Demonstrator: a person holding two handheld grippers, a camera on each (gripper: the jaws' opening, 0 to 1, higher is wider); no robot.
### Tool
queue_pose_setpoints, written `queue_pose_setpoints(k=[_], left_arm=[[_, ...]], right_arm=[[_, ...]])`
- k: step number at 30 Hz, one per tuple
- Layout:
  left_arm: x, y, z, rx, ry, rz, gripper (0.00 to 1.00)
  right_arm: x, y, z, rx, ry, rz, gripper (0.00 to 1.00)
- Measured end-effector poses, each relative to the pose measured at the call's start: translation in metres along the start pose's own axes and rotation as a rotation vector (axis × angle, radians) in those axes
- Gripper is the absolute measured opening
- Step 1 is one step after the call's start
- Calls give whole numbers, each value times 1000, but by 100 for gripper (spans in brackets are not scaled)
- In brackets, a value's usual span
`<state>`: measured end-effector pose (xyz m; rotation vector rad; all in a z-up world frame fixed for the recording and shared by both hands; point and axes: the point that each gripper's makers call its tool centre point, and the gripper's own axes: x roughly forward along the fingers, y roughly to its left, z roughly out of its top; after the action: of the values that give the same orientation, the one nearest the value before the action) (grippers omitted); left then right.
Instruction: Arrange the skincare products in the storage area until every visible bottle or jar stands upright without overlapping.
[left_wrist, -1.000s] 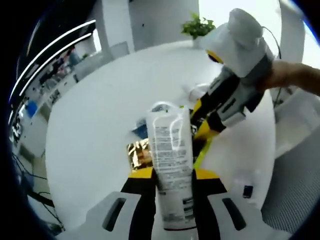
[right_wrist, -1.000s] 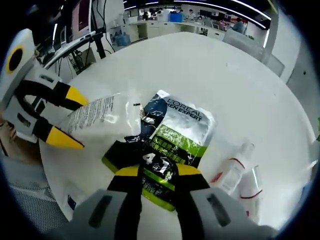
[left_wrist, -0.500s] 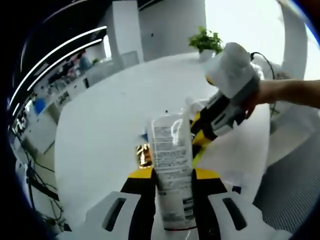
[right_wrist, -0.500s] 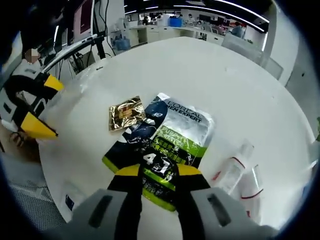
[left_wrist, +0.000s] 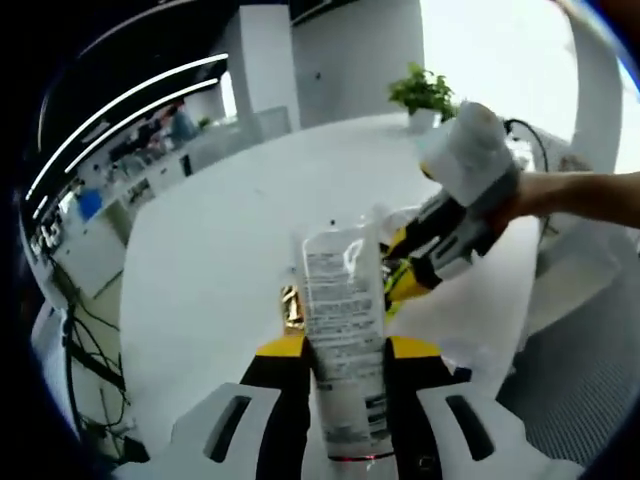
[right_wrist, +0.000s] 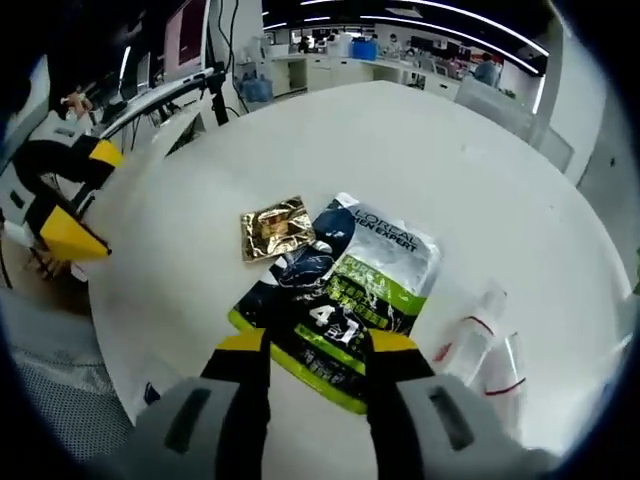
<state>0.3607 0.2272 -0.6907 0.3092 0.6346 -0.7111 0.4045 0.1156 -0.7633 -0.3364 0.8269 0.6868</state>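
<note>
Tube held up, packs lying flat

Left gripper view: the left hand-held gripper squeezes a white tube above the white surface. Right gripper view: the right hand-held gripper is spread apart with nothing in it, over a green pack beside a gold packet.

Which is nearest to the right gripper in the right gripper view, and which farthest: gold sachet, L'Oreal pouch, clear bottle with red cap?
1. L'Oreal pouch, just beyond the right gripper.
2. Gold sachet, farther, beyond the pouch to the left.
3. Clear bottle with red cap, off to the right; too close to the sachet to call.
</note>
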Motion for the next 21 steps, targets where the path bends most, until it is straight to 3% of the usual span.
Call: queue_pose_setpoints(k=[5,15,21], left_arm=[[-2,-1,2,6,-12,7,24],[-7,-12,10,9,-60,-3,24],[-9,-16,15,15,-68,-5,24]], right_arm=[[-17,7,10,-63,-48,10,47],[-57,19,26,-64,-140,49,64],[-86,31,40,-15,-223,115,71]])
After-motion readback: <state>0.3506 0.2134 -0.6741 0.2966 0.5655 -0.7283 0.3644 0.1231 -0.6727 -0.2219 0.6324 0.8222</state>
